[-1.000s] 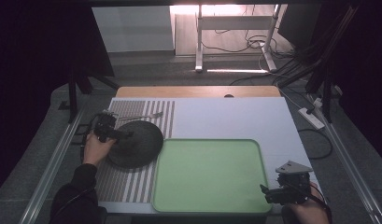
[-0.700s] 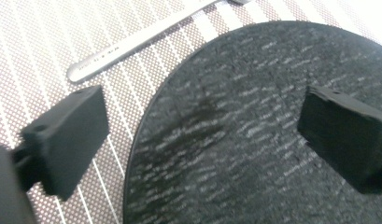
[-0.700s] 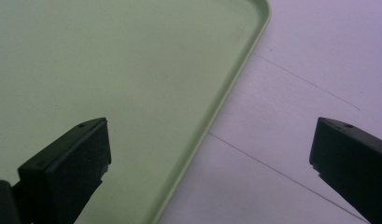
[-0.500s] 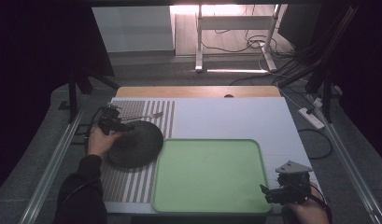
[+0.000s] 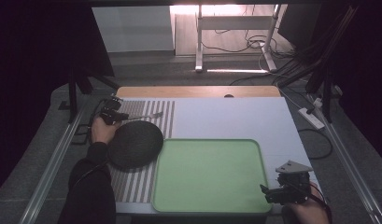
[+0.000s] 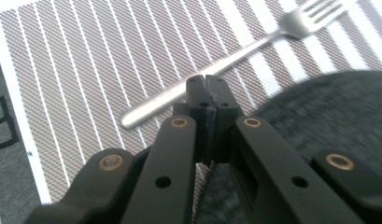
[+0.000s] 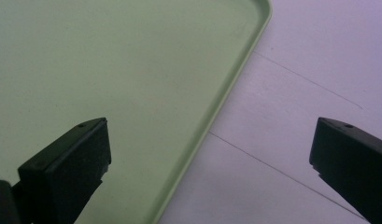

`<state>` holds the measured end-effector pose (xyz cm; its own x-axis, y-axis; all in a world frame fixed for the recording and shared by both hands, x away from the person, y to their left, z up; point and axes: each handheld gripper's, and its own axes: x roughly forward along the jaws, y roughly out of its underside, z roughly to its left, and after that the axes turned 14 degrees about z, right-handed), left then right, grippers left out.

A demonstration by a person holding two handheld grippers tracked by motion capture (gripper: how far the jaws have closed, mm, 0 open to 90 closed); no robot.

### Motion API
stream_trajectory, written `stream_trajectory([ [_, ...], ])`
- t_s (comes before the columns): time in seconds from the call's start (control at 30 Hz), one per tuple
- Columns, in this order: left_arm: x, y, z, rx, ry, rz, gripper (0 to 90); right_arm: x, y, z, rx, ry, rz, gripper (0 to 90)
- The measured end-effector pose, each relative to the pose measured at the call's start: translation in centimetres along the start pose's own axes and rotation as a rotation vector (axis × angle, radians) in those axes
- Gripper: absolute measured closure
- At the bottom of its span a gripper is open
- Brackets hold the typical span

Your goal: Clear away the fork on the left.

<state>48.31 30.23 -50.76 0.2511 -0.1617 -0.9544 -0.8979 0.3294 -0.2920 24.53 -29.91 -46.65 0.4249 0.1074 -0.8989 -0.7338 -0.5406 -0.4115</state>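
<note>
Fork (image 5: 149,115) lies on a striped placemat (image 5: 137,186) at the far left of the table (image 5: 235,116), handle pointing toward the left gripper (image 5: 115,115), tines away from it. In the left gripper view the fork (image 6: 216,70) runs diagonally from lower left to upper right across the mat's (image 6: 76,70) grey & white stripes, tines at the top right corner.

Left gripper (image 6: 208,88) has its jaws pressed together w/ nothing between them; the tips sit just above the middle of the fork's handle, & whether they touch it can't be told. A hand (image 5: 101,130) holds this gripper at the mat's far left edge.

A dark round plate (image 5: 135,143) rests on the mat just near of the fork, its right edge touching or slightly overlapping the green tray (image 5: 207,205). In the left gripper view the plate (image 6: 319,112) is a blurred dark speckled surface at the right.

The green tray sits in the middle of the table, near edge, nothing on it.

Right gripper (image 5: 272,193) is held by the other hand (image 5: 310,212) at the tray's near right corner. Its jaws are spread wide, empty. In the right gripper view one jaw hangs over the tray (image 7: 216,107), the other over the white table (image 7: 296,93), w/ the tray's rim between them.
</note>
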Motion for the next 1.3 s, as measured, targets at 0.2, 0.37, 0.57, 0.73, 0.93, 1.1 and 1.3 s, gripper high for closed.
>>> stream_trajectory([
  [0.2, 1.0, -1.1, 1.4, -0.05, -0.011, 0.005, 88.4, 0.1, 0.0, 0.0, -0.004, -0.003, 0.005, 0.0],
  [0.37, 2.2, -1.1, 2.3, -0.095, -0.031, 0.004, 88.4, 0.1, 0.0, 0.0, -0.008, -0.005, 0.01, 0.0],
  [0.57, 2.2, -0.6, 2.3, -0.082, -0.021, 0.034, 88.4, 0.1, 0.0, 0.1, -0.017, -0.003, 0.012, 0.0],
  [0.73, 1.6, 0.2, 1.8, -0.043, 0.003, 0.087, 88.4, 0.1, 0.0, 0.2, -0.021, -0.001, 0.015, 0.0],
  [0.93, 1.1, 1.1, 1.6, -0.006, 0.049, 0.119, 88.4, 0.2, -0.1, 0.3, -0.034, 0.006, 0.022, 0.0],
  [1.1, 0.9, 1.3, 1.4, 0.007, 0.071, 0.147, 88.4, 0.2, -0.1, 0.4, -0.034, 0.008, 0.027, 0.0],
  [1.3, 0.8, 1.1, 1.5, 0.004, 0.065, 0.15, 87.5, 0.2, -0.1, 0.4, -0.04, 0.008, 0.029, 0.0],
])
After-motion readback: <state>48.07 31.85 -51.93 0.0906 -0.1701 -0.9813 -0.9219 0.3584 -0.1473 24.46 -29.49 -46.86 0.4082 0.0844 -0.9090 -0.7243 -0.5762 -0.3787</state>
